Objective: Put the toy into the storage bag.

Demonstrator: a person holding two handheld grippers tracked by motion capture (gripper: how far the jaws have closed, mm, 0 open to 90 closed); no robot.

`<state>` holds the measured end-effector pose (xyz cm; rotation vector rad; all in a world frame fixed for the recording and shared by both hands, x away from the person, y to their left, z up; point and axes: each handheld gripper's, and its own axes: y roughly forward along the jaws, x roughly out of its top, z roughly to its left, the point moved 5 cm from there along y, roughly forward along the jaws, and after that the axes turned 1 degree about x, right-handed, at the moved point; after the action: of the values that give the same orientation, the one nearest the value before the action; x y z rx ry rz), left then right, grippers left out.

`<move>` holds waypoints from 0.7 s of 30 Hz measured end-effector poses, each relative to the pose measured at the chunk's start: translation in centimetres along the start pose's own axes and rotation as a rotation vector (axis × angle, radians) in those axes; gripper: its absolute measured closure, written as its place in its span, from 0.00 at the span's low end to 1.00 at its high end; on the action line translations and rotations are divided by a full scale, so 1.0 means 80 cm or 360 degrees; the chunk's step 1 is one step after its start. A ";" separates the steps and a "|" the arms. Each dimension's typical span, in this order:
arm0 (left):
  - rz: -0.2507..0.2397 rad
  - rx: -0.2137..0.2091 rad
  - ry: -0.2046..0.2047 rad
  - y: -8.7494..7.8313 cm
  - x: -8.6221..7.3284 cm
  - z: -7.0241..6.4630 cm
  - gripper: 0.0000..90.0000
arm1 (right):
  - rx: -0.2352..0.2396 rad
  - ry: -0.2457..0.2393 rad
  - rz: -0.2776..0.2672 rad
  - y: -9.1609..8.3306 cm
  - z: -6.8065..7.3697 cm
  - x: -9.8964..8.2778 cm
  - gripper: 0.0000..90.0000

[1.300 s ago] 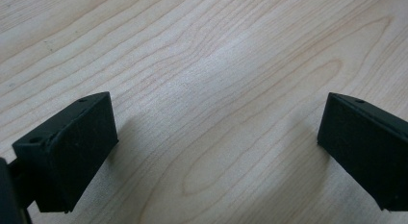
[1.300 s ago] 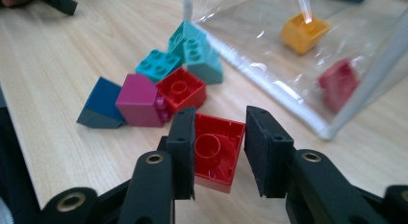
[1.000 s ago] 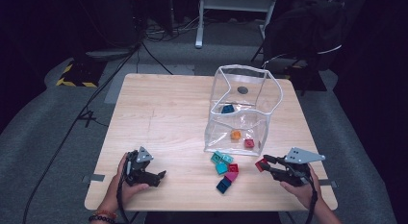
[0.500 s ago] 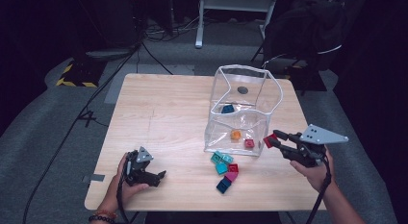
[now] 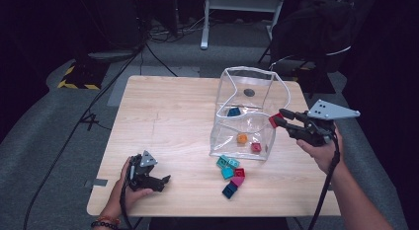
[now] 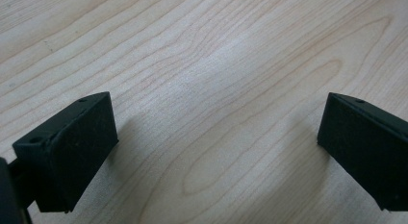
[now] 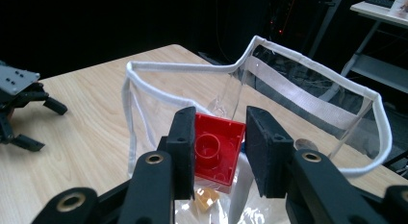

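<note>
While right tongs (image 7: pixel 220 152) pinch red brick (image 7: pixel 216 152) — studs facing camera, squarish, left tongs (image 6: pixel 216 152) spread.

Light wooden desk (image 5: pixel 168 121) on grey carpet (image 5: pixel 44 141), dark room beyond its far edge, black cables (image 5: pixel 148 47) trailing over floor, yellow-black hazard tape (image 5: pixel 74 84) off far left corner, white metal stand (image 5: pixel 237 8) and black chair (image 5: pixel 316 37) behind.

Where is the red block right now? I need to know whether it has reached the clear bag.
The red block sits clamped between the right gripper's fingers, raised at the right rim of the clear bag in the high view, not yet inside.
</note>
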<state>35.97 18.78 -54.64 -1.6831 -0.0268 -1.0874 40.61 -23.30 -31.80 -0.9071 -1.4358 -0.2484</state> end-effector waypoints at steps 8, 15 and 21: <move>0.0000 0.0000 0.0001 0.000 0.000 0.000 0.01 | -0.0092 -0.0021 -0.0010 0.017 -0.020 0.027 0.73; 0.0000 0.0000 0.0000 0.000 0.000 0.000 0.01 | -0.0163 0.0014 -0.0008 0.035 -0.041 0.039 0.73; -0.0002 0.0000 0.0000 0.000 0.000 0.000 0.01 | -0.0191 0.0042 0.0019 0.055 -0.052 0.044 0.73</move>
<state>35.97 18.78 -54.64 -1.6834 -0.0279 -1.0885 47.15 -21.91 -29.75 -1.0058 -1.4023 -0.3395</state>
